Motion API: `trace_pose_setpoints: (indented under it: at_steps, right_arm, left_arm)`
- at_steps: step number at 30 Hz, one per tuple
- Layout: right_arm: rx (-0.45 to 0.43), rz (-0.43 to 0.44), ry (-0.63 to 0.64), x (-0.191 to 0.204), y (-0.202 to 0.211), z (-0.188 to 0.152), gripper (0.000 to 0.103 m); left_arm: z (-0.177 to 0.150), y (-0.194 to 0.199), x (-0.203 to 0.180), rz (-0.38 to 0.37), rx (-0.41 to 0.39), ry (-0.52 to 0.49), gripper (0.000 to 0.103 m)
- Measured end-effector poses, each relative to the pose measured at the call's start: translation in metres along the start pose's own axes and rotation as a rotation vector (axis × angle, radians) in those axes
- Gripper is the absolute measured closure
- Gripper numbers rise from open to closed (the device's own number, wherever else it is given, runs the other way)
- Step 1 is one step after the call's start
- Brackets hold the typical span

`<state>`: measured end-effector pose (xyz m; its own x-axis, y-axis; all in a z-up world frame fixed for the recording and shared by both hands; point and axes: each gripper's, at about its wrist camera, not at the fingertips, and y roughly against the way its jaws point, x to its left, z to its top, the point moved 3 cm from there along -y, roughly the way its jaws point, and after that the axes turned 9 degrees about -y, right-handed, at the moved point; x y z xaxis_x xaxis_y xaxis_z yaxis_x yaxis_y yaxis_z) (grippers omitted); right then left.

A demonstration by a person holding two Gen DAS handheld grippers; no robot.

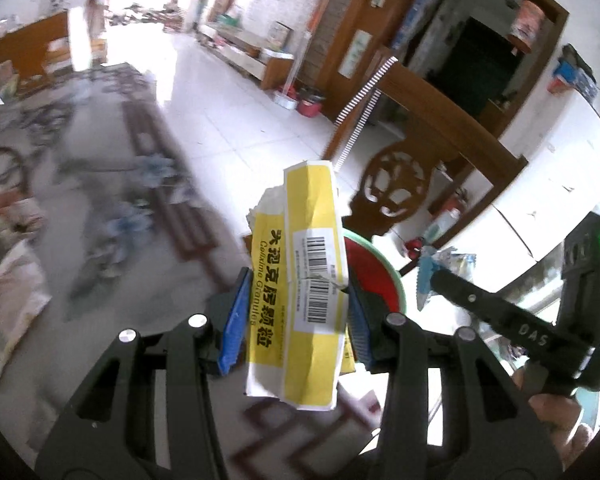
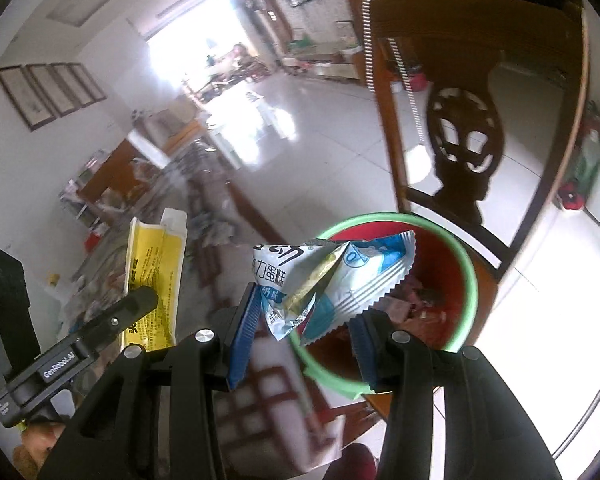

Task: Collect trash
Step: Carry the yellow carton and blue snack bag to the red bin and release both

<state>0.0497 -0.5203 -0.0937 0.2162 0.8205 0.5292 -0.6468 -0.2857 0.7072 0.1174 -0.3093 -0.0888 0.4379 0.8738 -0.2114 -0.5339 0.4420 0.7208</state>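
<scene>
Jaws of the left gripper (image 1: pixel 296 316) pinch a yellow-and-white sachet (image 1: pixel 300 280), upright, printed "Cefixime Granules" with barcodes; its lower end hangs free. Jaws of the right gripper (image 2: pixel 304 332) clamp a crumpled blue-and-white wrapper (image 2: pixel 332 280) with Chinese print, partly unreadable. Both hang just over a red bin (image 2: pixel 444 264) with a green rim, its bottom litter blurred. Behind stands a carved wooden chair (image 2: pixel 464 128); the table (image 1: pixel 100 200) is smeared.

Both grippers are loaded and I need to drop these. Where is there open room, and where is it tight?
Open: the bin mouth's far side toward the wooden chair, inside the green rim. Crowded: its bottom holds scraps, and the blue-white wrapper in the right gripper overhangs the near rim. The yellow packet fills the left gripper.
</scene>
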Motion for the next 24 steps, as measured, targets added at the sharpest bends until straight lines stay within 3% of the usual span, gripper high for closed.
trace_pose_setpoints:
  at_steps: [7,10,11,13,24]
  right_arm:
    - [0.011,-0.057,-0.035,-0.028,-0.012,0.005,0.060]
    - [0.007,-0.043,-0.052,-0.033,-0.016,0.008,0.059]
    - [-0.001,-0.035,-0.058,-0.034,-0.017,0.010,0.057]
    - [-0.021,-0.038,-0.060,-0.035,-0.019,0.013,0.031]
    - [-0.008,-0.036,-0.062,-0.023,-0.018,0.013,0.029]
  left_arm:
    - [0.013,-0.040,-0.025,-0.053,0.036,-0.091,0.060]
    - [0.017,-0.048,-0.032,-0.079,0.034,-0.095,0.055]
    - [0.017,-0.050,-0.032,-0.088,0.033,-0.098,0.053]
    - [0.018,-0.052,-0.033,-0.084,0.028,-0.103,0.024]
    - [0.002,-0.017,-0.002,-0.031,-0.018,-0.048,0.021]
